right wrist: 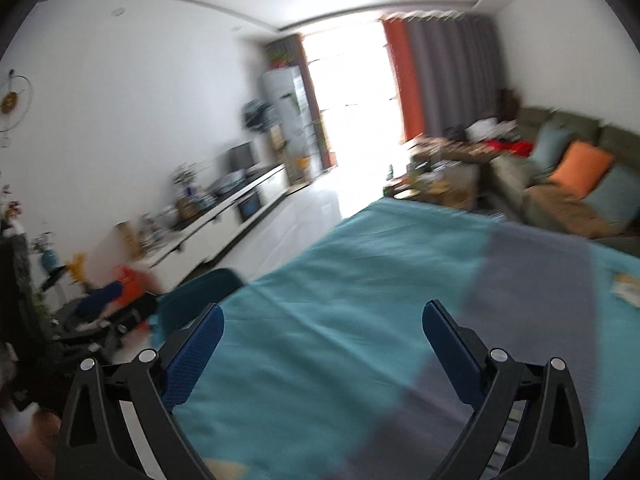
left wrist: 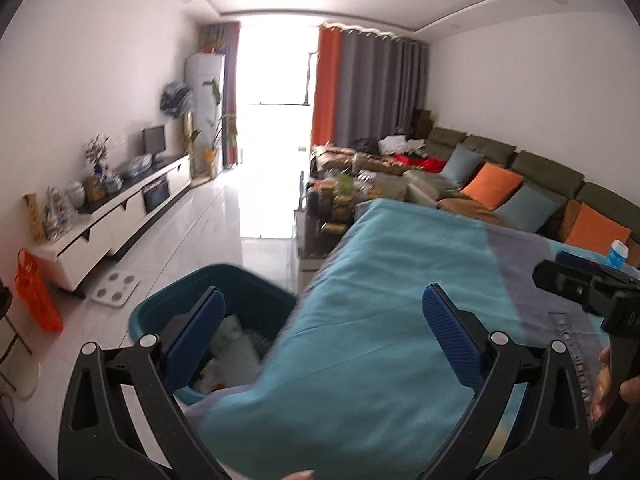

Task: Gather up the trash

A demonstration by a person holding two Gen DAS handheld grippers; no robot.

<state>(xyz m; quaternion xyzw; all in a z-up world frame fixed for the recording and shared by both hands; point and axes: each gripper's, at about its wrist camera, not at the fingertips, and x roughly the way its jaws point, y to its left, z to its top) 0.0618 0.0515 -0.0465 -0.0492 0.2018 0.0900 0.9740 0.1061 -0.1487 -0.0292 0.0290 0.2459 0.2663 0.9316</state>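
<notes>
Matt teal cloth (left wrist: pixel 380 264), glossy white floor tiles (left wrist: pixel 224 232), smooth teal plastic bin (left wrist: pixel 256 280).

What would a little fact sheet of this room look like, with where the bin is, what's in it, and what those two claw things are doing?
place: living room with a green sofa and white TV cabinet
work surface: teal cloth with a grey band
bin: teal basket on the floor beside the cloth's edge
bin contents: pale crumpled items, blurred
left gripper: fingers wide apart, empty
right gripper: fingers wide apart, empty
possible trash: blue-and-white container at the cloth's far edge; flat wrapper-like item
</notes>
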